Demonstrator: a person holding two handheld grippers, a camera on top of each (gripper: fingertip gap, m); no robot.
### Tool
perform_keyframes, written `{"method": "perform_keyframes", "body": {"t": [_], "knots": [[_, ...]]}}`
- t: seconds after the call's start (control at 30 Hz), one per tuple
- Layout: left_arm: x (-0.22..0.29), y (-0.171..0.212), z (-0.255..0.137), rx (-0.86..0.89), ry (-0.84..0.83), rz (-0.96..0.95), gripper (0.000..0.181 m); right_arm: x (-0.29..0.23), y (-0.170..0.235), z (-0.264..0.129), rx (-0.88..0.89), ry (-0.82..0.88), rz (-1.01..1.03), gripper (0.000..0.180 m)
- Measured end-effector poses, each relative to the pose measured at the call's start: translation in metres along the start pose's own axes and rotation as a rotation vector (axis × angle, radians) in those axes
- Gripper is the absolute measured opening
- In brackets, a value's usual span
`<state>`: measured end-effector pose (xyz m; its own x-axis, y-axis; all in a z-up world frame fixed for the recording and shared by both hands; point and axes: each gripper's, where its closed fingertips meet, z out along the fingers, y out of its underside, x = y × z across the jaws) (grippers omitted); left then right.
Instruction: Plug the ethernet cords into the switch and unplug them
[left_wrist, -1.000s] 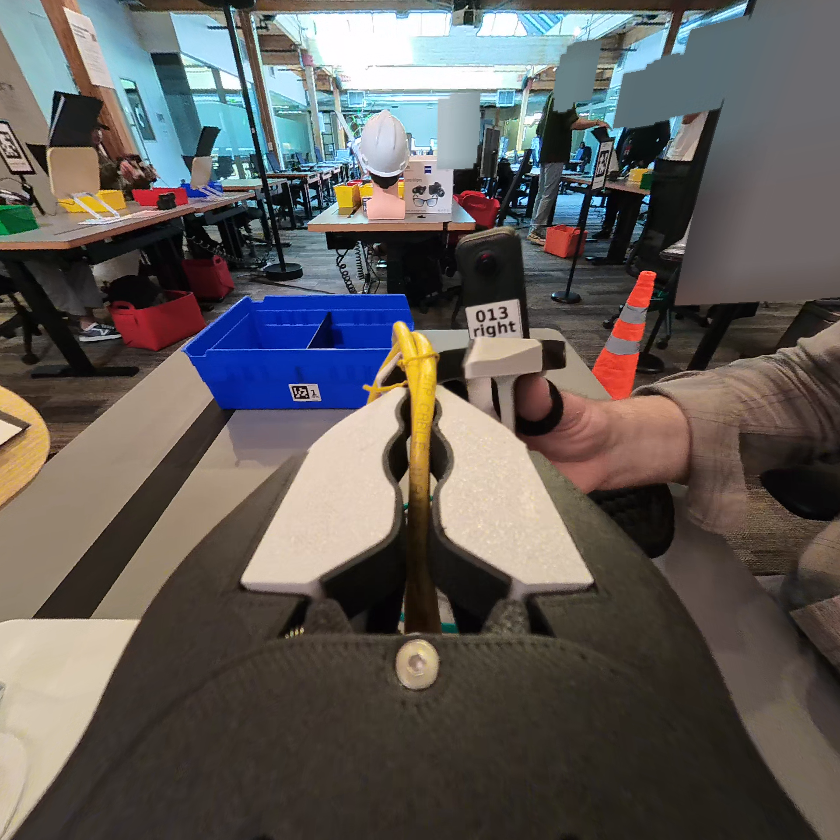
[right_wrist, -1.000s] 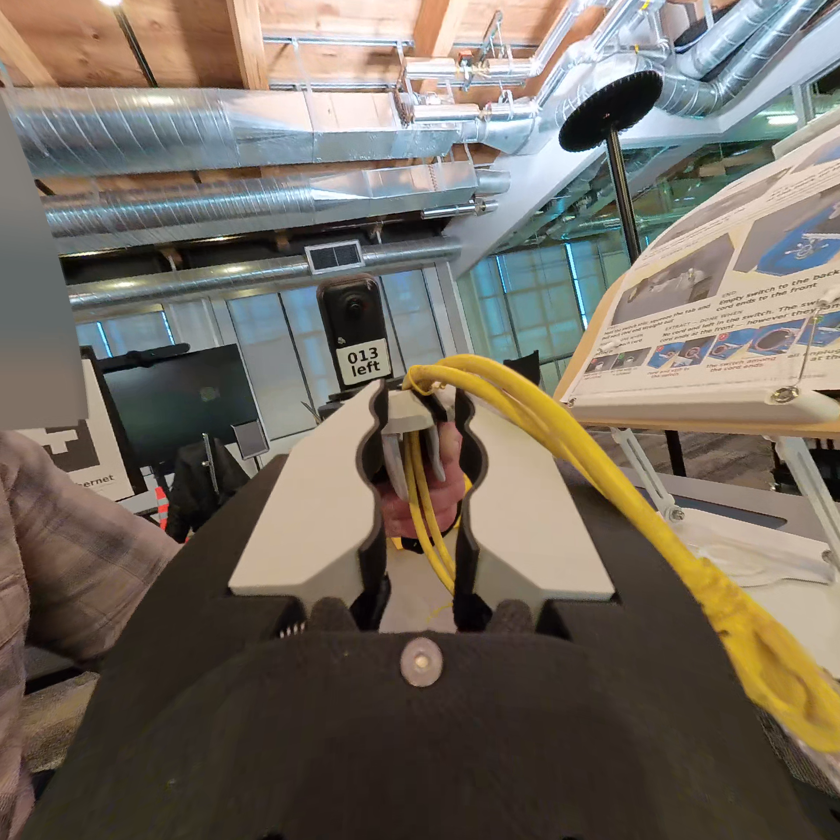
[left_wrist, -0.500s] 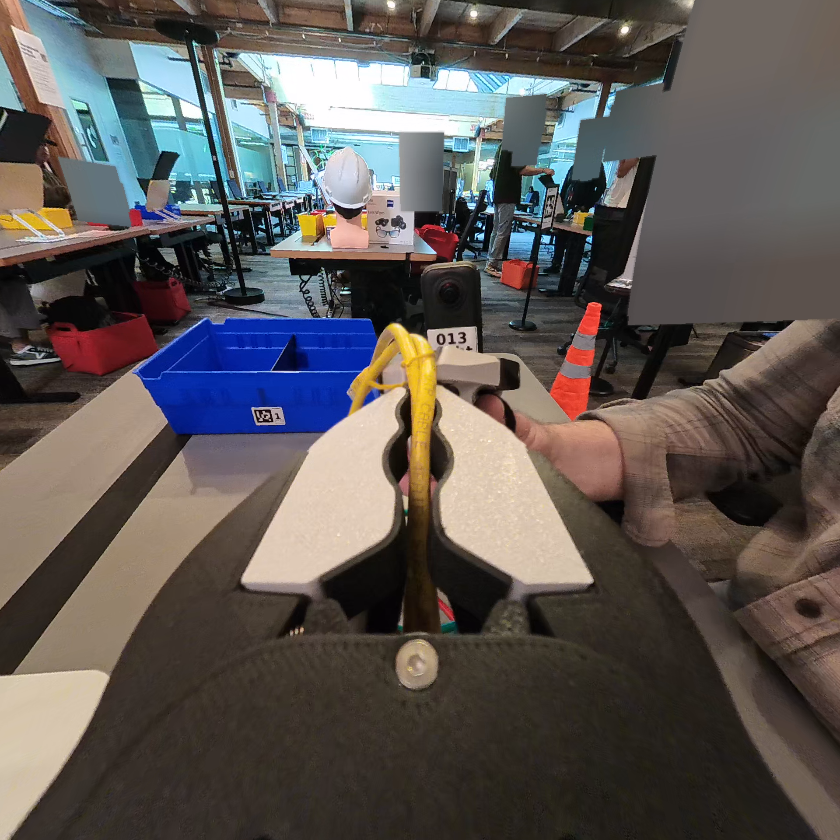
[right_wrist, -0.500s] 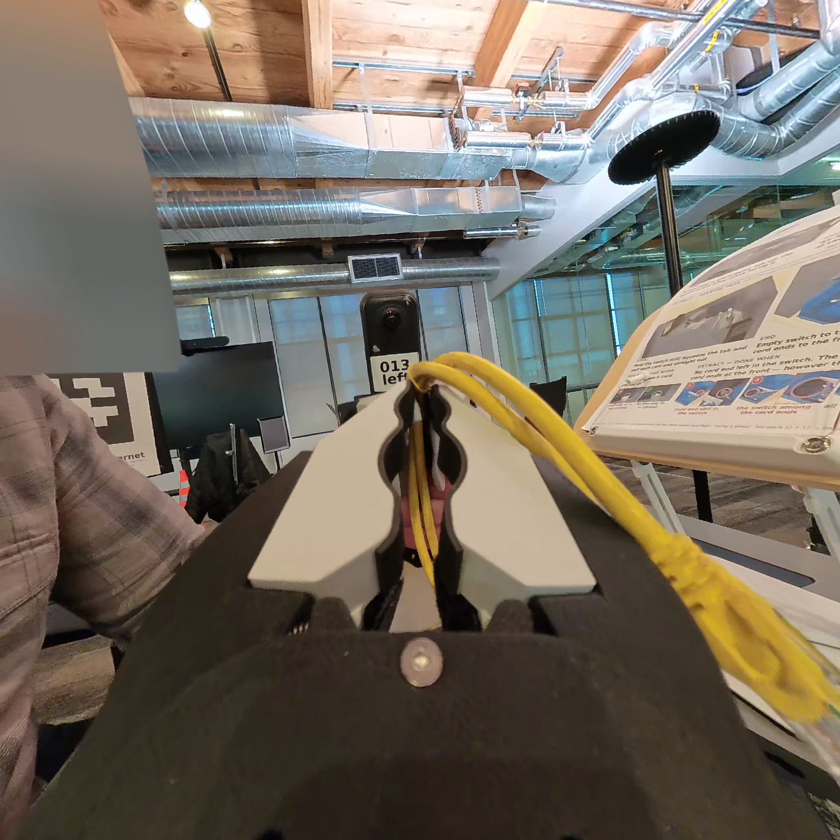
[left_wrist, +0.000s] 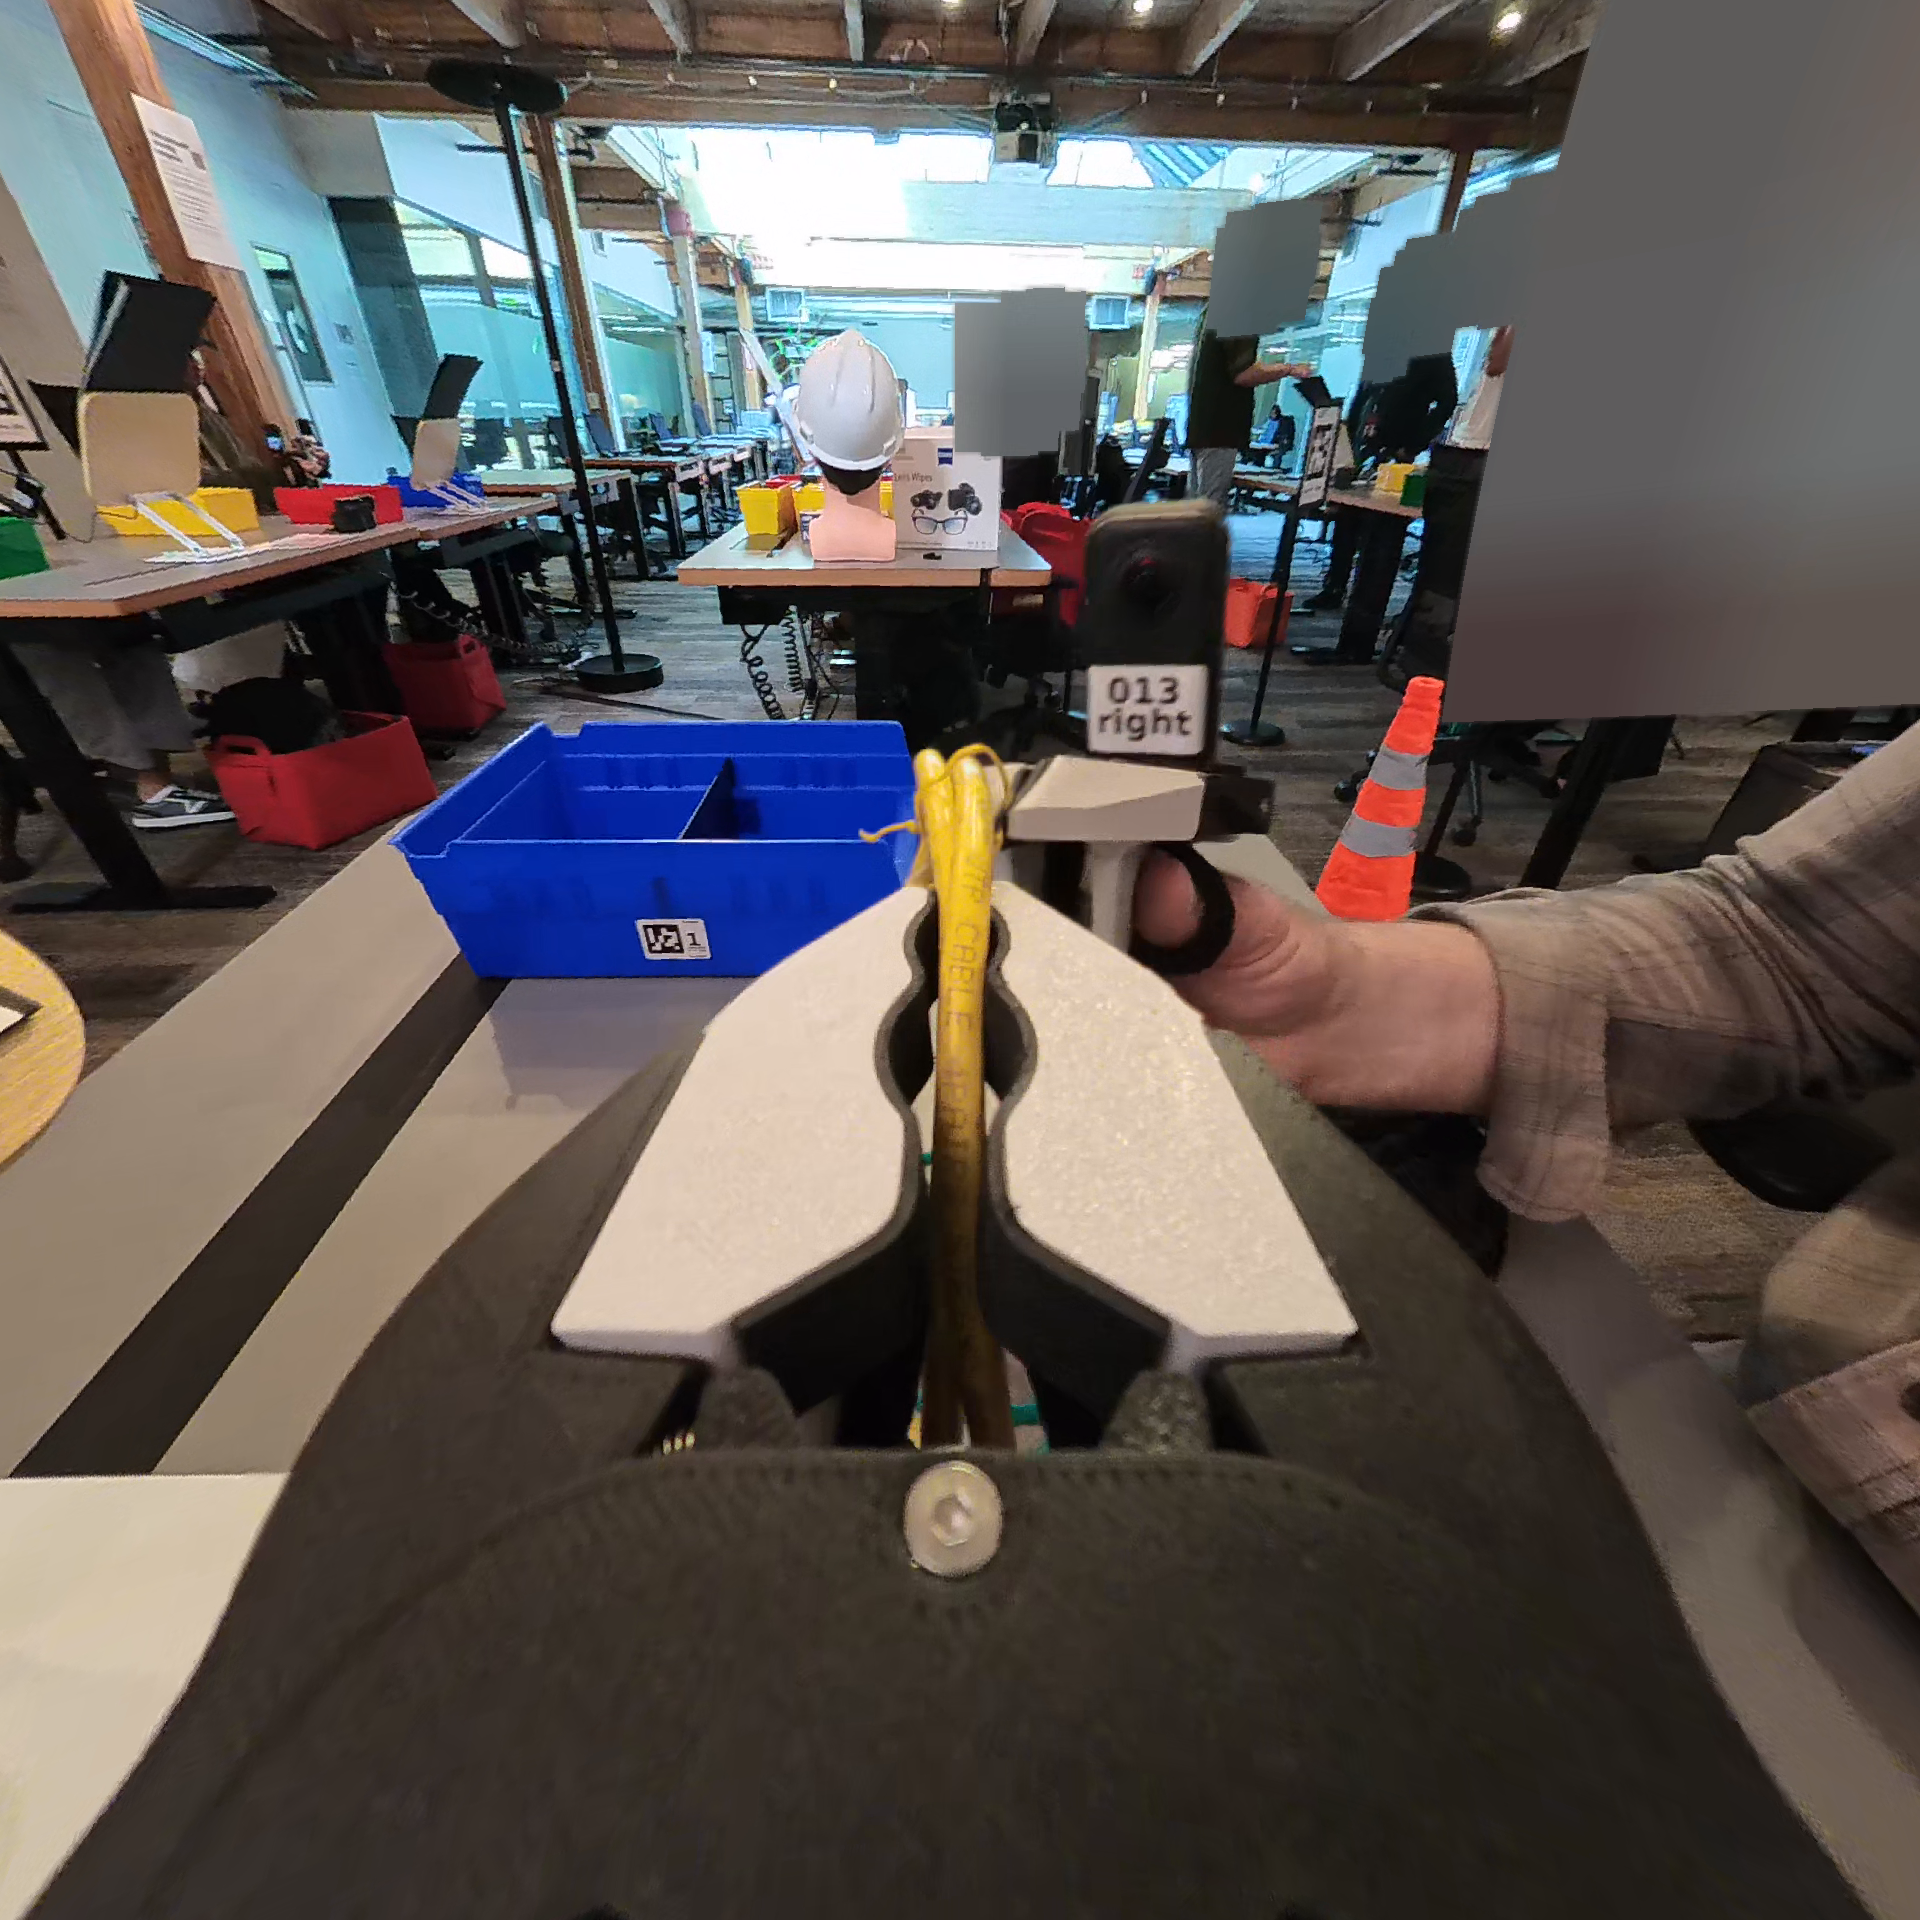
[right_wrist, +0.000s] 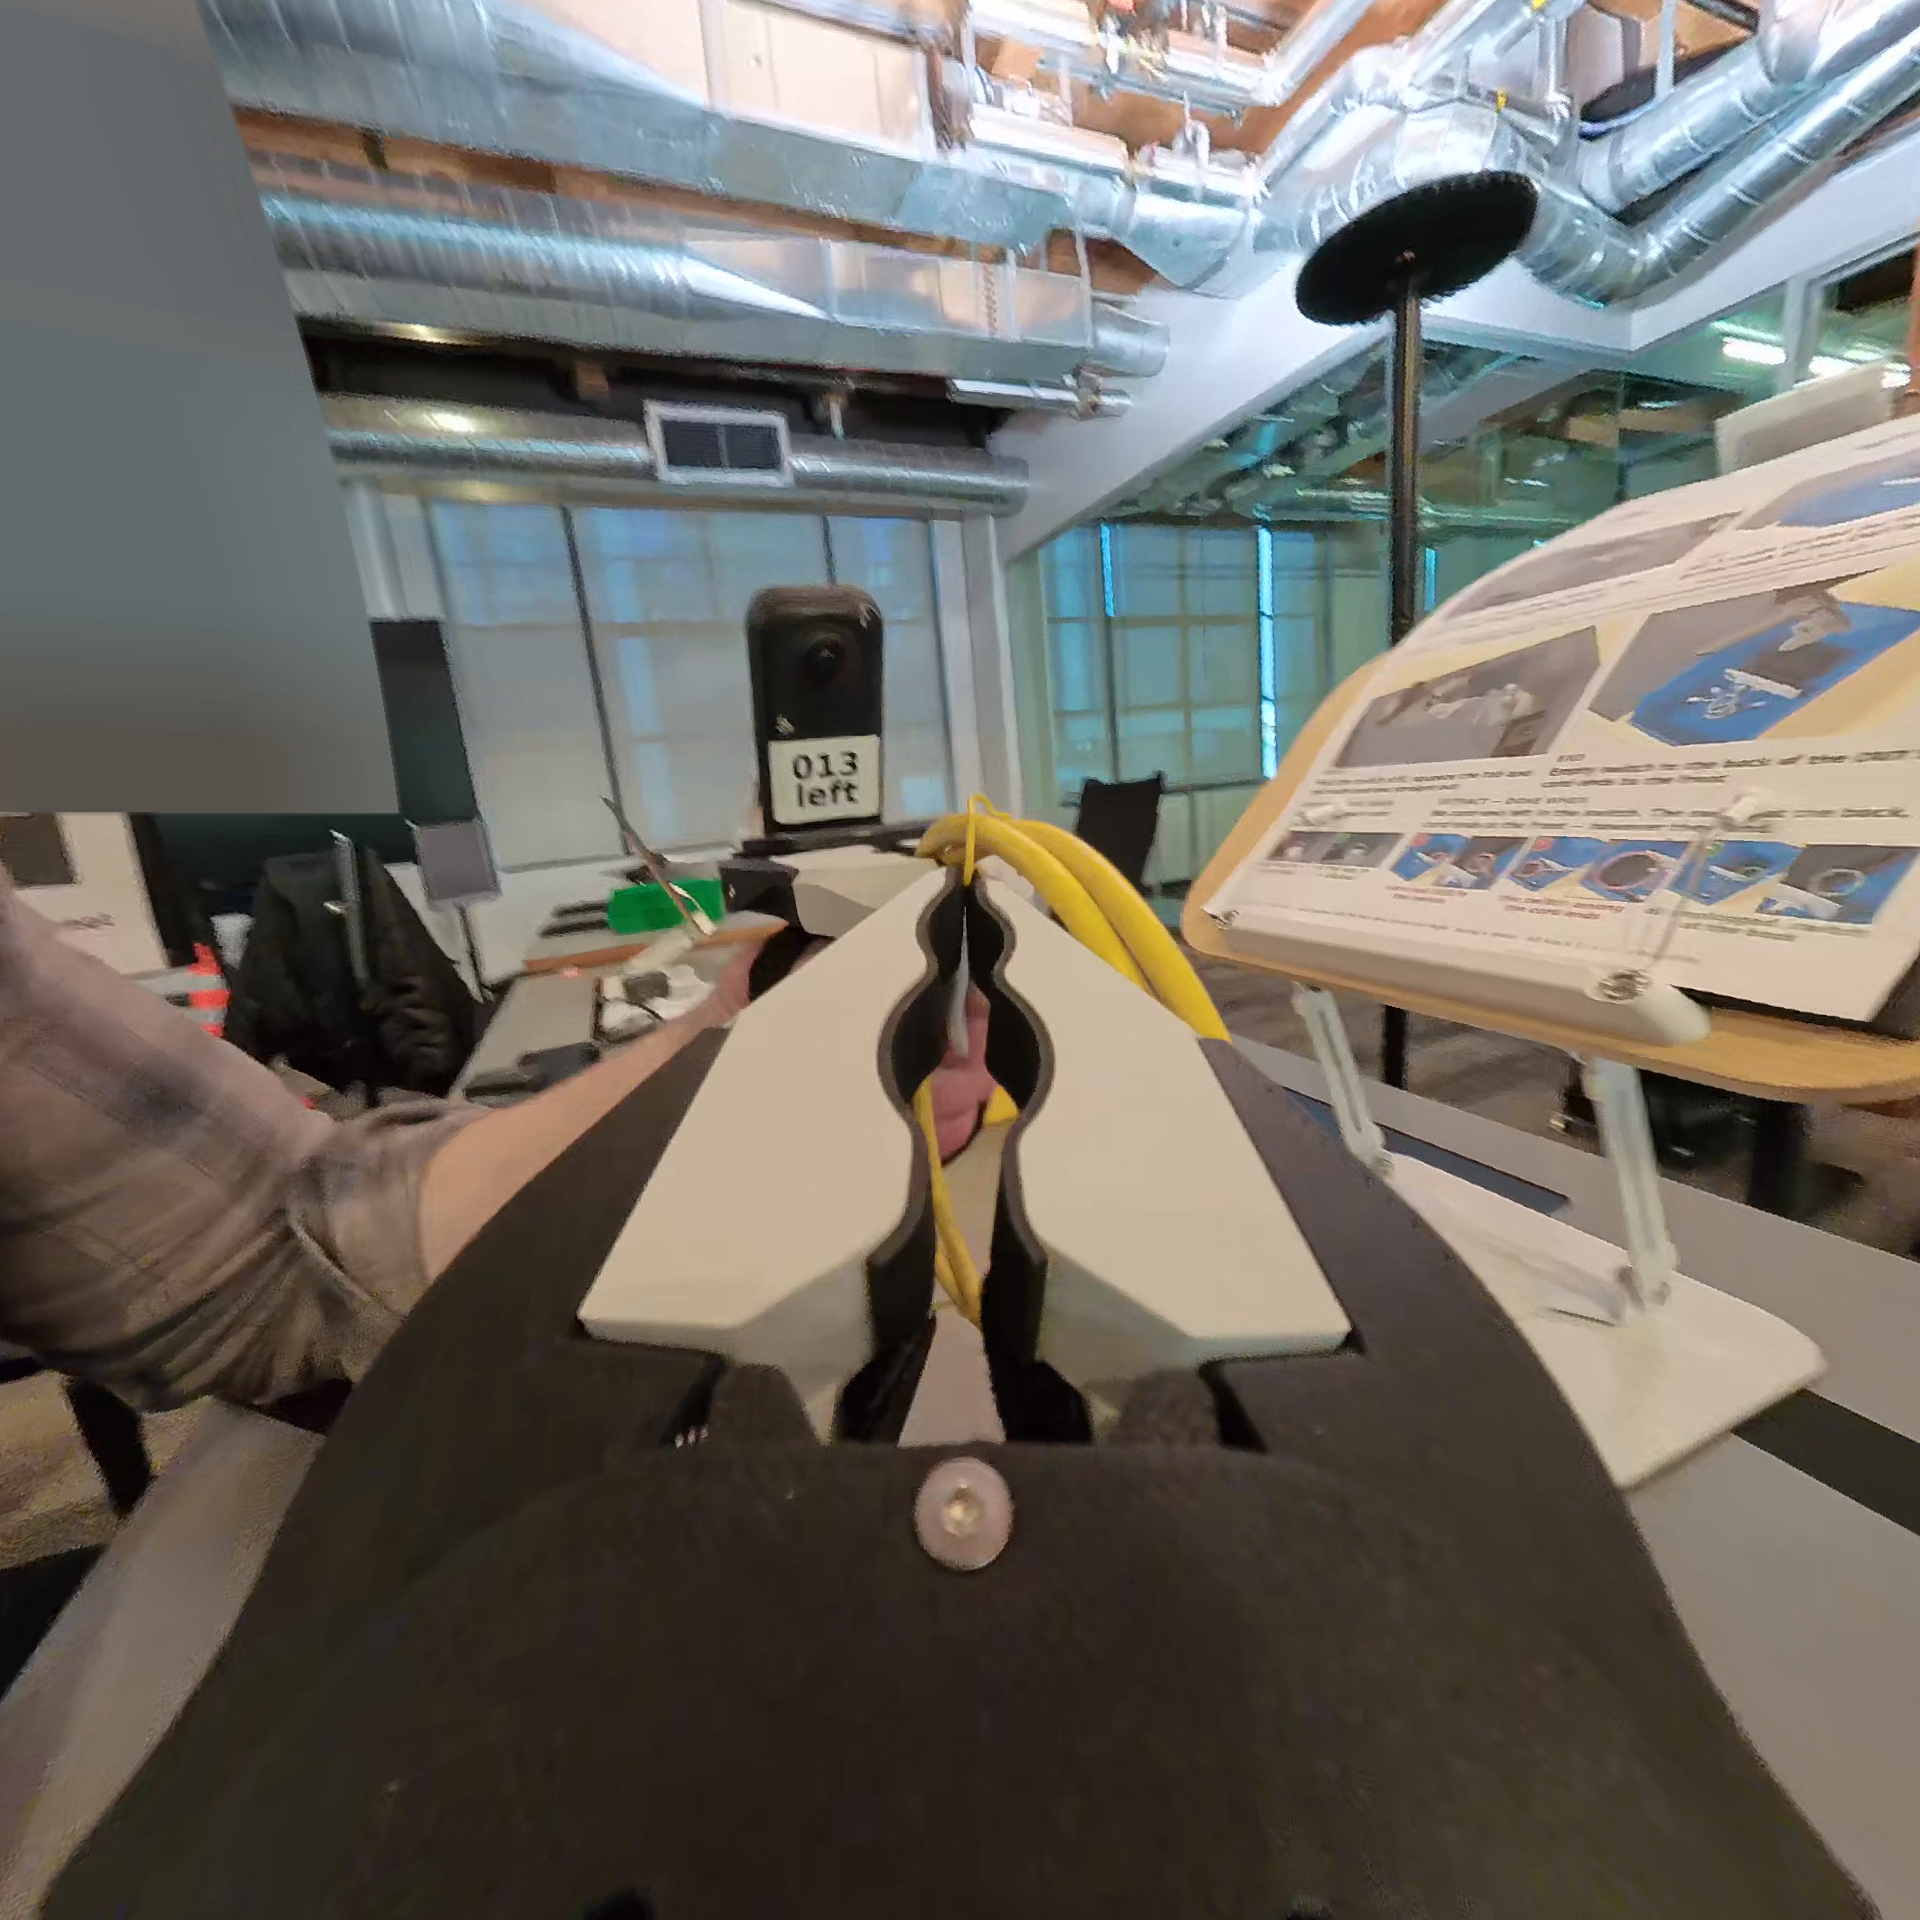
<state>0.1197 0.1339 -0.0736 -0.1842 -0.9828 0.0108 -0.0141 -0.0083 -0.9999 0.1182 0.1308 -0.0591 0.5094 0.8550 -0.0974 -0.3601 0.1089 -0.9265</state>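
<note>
Clamping yellow cords (left_wrist: 961, 997), both grippers; right gripper (right_wrist: 964, 894) tilted lower vs earlier.

— Could you follow the yellow cord (left_wrist: 958, 1049) to its ends?
— No; its plugs were out of sight, hidden below the left gripper (left_wrist: 954, 914).
— And the right wrist view?
— Blurred; the instruction board (right_wrist: 1621, 831) was cut off at the right edge.
</note>
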Motion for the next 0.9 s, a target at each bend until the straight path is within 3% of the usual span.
{"method": "perform_keyframes", "body": {"t": [0.4,0.73,0.9], "knots": [[-0.016,0.010,0.005,-0.106,-0.203,0.183,0.004,0.011,0.002,0.000,-0.297,0.331,-0.345,0.000],[-0.020,0.017,0.009,-0.194,-0.302,0.310,0.004,0.017,0.011,-0.005,-0.646,0.428,-0.575,0.000],[-0.024,0.020,0.009,-0.244,-0.365,0.395,0.004,0.022,0.017,-0.011,-0.789,0.452,-0.592,0.000]]}}
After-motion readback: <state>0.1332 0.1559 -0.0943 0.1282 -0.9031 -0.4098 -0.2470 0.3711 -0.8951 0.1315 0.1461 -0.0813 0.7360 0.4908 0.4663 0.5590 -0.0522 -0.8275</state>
